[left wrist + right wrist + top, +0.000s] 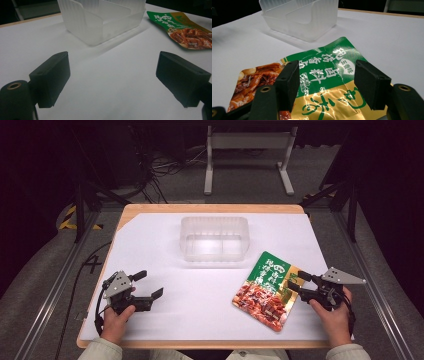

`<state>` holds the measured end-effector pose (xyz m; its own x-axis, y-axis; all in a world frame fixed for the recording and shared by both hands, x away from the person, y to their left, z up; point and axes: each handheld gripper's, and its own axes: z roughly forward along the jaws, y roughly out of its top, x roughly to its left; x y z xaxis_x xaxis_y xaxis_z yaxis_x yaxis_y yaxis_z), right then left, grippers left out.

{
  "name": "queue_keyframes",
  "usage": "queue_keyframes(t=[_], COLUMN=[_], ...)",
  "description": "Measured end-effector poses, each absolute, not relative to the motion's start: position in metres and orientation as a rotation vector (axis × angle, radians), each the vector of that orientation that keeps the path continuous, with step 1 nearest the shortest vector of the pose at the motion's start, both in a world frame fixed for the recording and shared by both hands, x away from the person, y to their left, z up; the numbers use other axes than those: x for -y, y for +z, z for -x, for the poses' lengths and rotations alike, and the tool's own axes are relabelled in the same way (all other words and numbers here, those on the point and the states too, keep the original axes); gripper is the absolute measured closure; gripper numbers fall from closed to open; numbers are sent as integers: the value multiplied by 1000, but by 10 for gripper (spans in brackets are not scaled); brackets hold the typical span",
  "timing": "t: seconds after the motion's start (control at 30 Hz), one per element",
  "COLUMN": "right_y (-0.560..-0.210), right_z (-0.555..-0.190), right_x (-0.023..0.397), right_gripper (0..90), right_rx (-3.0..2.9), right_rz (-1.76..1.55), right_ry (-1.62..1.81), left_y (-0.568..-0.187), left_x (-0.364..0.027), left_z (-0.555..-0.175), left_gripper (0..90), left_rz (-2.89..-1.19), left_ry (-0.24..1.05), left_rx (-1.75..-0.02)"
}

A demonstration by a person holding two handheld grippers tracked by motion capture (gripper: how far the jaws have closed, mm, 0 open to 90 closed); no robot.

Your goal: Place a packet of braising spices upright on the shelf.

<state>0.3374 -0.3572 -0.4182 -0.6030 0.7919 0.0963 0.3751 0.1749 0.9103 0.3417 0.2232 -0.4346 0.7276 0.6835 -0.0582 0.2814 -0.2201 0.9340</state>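
A green and gold food pouch [265, 290] with a picture of braised meat lies flat on the white table sheet at the right. My right gripper [298, 281] stands open at the pouch's right edge, its jaws over the gold end of the pouch [324, 82] with a gap on each side. A clear plastic tub [214, 238] with an inner divider sits at the table's middle back; it also appears as the tub [100, 20] and the tub [299, 17]. My left gripper [149, 283] rests open at the front left, with nothing between its jaws [112, 80].
The white sheet [150, 240] covers a wooden table top [210, 208]. Metal frame rails run along both sides. A white stand [247, 150] and loose cables lie on the floor beyond the far edge.
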Motion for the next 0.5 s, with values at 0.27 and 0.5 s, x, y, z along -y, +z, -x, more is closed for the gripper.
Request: queue_keyframes(t=[0.27,0.5], right_y=[-412,-400], right_z=[-342,-364], right_x=[359,362], right_gripper=[352,346], right_rx=[-2042,-2049], right_rz=[-1090,-1197], right_ry=[1417,1341], left_y=[-435,-436], left_x=[-223,-221], left_z=[-343,-343], left_gripper=[127,125], left_rz=[-1818,-1825], left_ry=[458,457], left_rx=[-756,-761])
